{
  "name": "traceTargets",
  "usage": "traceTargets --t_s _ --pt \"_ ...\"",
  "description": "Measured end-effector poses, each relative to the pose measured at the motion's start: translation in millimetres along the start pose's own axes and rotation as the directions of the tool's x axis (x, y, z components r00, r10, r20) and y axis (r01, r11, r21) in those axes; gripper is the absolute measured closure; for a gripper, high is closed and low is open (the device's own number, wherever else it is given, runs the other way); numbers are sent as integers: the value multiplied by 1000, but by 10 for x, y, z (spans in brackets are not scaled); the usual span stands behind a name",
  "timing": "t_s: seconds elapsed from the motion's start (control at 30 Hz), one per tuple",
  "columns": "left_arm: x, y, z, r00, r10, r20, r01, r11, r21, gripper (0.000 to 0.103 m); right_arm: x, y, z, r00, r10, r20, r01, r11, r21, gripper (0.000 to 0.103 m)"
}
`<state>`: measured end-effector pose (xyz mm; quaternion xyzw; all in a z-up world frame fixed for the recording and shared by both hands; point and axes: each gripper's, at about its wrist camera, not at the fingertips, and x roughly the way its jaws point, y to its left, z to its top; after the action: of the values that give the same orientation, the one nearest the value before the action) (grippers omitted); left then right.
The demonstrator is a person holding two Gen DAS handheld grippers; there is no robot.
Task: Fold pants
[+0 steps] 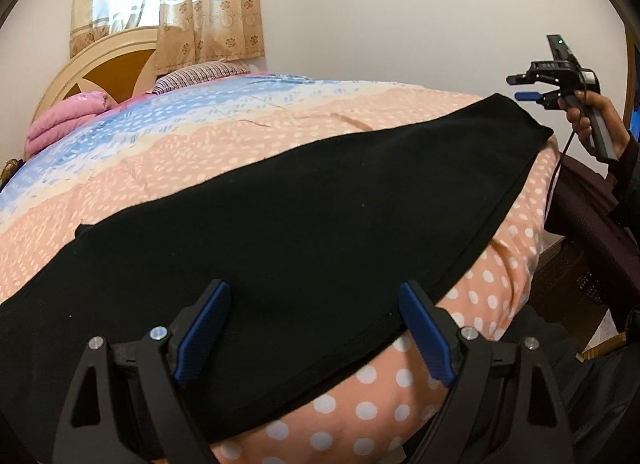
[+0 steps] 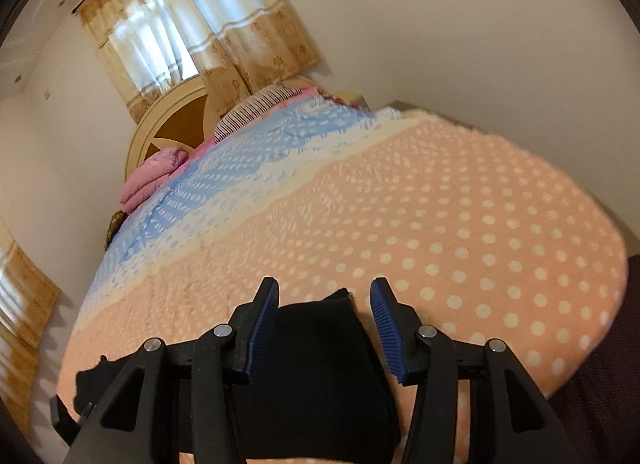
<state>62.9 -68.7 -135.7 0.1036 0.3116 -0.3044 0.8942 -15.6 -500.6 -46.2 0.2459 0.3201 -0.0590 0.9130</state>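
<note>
Black pants lie flat in a long strip across the near side of the bed. My left gripper is open, hovering over the pants near their front edge, holding nothing. My right gripper shows in the left wrist view, held in a hand above the far right end of the pants. In the right wrist view it is open over the end of the pants, with nothing between its pads.
The bed cover is peach with white dots, blue toward the head. A pink folded blanket and striped pillow lie by the headboard. A dark chair stands right of the bed. Curtains hang behind.
</note>
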Motion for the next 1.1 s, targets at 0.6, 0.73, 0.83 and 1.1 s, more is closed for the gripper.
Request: traceTargets --t_s 0.6,0.73,0.83,1.1 --pt "-63 -55 -57 1000 19 16 -19 1000 -5 14 208 85 -269 992 -124 18 125 987 -98 76" --pt "-132 -3 -14 999 -10 34 12 999 -51 14 -174 123 -257 989 -123 84 131 987 -94 65" --pt "-146 -13 13 999 -23 47 25 999 -48 14 -407 308 -428 995 -65 72 75 986 -149 65" --pt "-25 -189 -31 999 -33 15 33 999 19 10 -53 1270 -1312 989 78 -127 -132 860 -493 65"
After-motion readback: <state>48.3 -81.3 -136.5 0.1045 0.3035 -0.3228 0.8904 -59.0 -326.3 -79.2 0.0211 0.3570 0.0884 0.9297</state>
